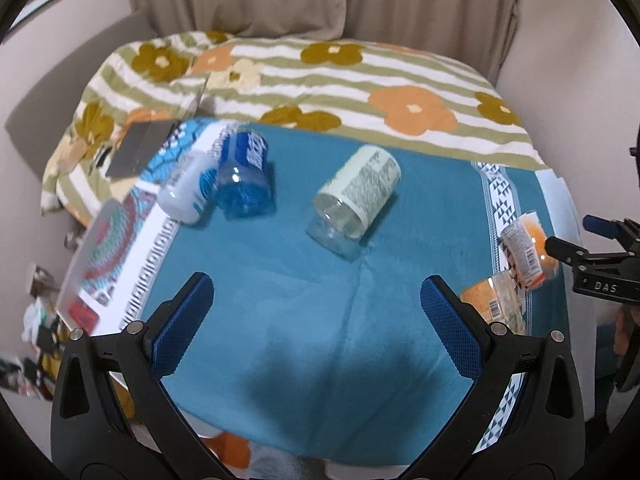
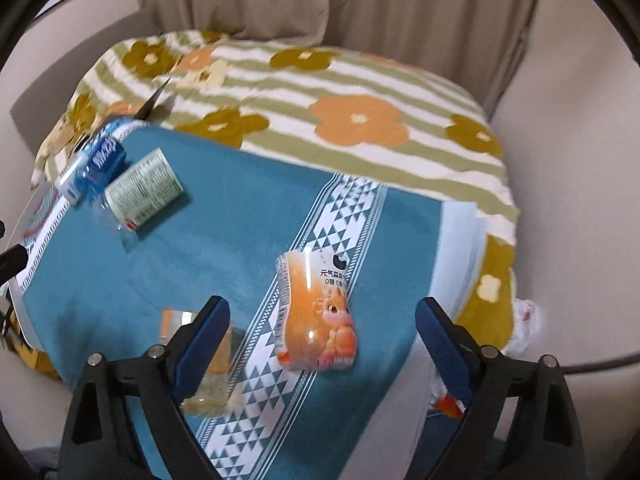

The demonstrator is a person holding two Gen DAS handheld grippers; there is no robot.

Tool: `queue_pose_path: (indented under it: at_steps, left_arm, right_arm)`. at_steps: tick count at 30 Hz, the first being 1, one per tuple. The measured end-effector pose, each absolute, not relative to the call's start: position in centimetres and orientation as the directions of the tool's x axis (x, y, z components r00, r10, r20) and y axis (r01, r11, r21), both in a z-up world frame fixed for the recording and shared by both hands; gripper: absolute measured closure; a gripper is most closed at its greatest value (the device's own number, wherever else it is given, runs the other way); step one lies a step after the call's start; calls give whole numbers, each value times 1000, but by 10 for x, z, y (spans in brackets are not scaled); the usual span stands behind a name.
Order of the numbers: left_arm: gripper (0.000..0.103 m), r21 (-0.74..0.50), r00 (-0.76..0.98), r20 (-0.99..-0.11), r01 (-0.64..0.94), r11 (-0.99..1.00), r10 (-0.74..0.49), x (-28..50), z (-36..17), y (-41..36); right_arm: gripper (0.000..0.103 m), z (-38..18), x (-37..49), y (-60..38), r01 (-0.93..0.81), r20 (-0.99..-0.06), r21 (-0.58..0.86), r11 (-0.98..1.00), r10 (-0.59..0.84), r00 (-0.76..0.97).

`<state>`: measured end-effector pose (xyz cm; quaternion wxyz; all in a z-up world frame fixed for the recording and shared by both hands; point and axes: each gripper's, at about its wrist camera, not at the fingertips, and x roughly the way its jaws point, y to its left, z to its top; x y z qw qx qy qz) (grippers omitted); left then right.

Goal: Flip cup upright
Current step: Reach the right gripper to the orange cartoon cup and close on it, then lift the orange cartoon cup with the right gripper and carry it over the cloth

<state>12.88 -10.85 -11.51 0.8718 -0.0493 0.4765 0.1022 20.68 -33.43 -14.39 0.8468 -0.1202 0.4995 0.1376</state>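
Note:
Several cut-bottle cups lie on their sides on a teal cloth. A clear cup with a pale green label lies in the middle, also in the right wrist view. A blue cup and a white cup lie at the left. An orange-label cup lies on the patterned band between my right gripper's fingers; it also shows in the left wrist view. Another orange cup lies behind the right gripper's left finger. My left gripper is open and empty above the cloth. My right gripper is open.
A flowered striped quilt covers the bed behind the cloth. A grey laptop-like object rests at the far left. Curtains hang at the back. Clutter lies on the floor at left.

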Motion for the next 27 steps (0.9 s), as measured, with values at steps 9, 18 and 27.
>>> queue_pose_path:
  at_steps: [9, 18, 27]
  left_arm:
    - [0, 0, 468, -873, -282, 960, 137, 142, -149, -121]
    - [0, 5, 442, -885, -299, 954, 143, 148, -158, -130]
    - [0, 8, 451, -881, -291, 957, 145, 149, -153, -136]
  right_arm:
    - [26, -184, 232, -329, -459, -932, -22, 888, 148, 331]
    - [42, -205, 240, -330, -489, -957, 30, 872, 167, 238]
    - [48, -206, 241, -332, -487, -956, 72, 870, 199, 214]
